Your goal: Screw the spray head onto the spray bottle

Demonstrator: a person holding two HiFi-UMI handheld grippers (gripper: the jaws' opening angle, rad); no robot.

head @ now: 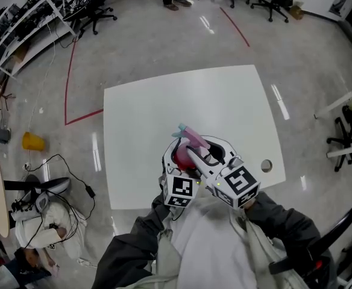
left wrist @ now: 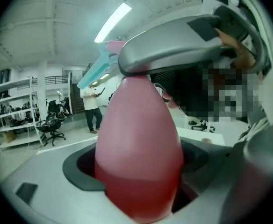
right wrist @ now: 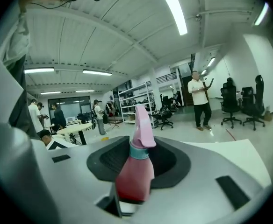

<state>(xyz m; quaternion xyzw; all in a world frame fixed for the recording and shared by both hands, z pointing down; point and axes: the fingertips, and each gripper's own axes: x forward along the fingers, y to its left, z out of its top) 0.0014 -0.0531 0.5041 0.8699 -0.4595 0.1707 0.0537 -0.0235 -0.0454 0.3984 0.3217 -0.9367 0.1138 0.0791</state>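
Observation:
A spray bottle [head: 181, 156] with a red body is held tilted above the near edge of the white table [head: 224, 107], with its pink and teal spray head [head: 188, 135] pointing away from me. My left gripper [head: 173, 159] is shut on the body, which fills the left gripper view as the bottle [left wrist: 139, 153]. My right gripper [head: 211, 154] comes in from the right. Its grey jaw [left wrist: 174, 45] lies across the bottle's neck, just under the spray head [left wrist: 96, 69]. In the right gripper view the bottle [right wrist: 134, 176] sits between the jaws, with the head [right wrist: 143, 125] sticking out past them.
A small round object [head: 266, 165] lies near the table's right front corner. On the floor are a yellow object [head: 33, 141], cables and red tape lines. Office chairs [head: 345, 140] stand around the table. A person [right wrist: 200, 99] stands farther back.

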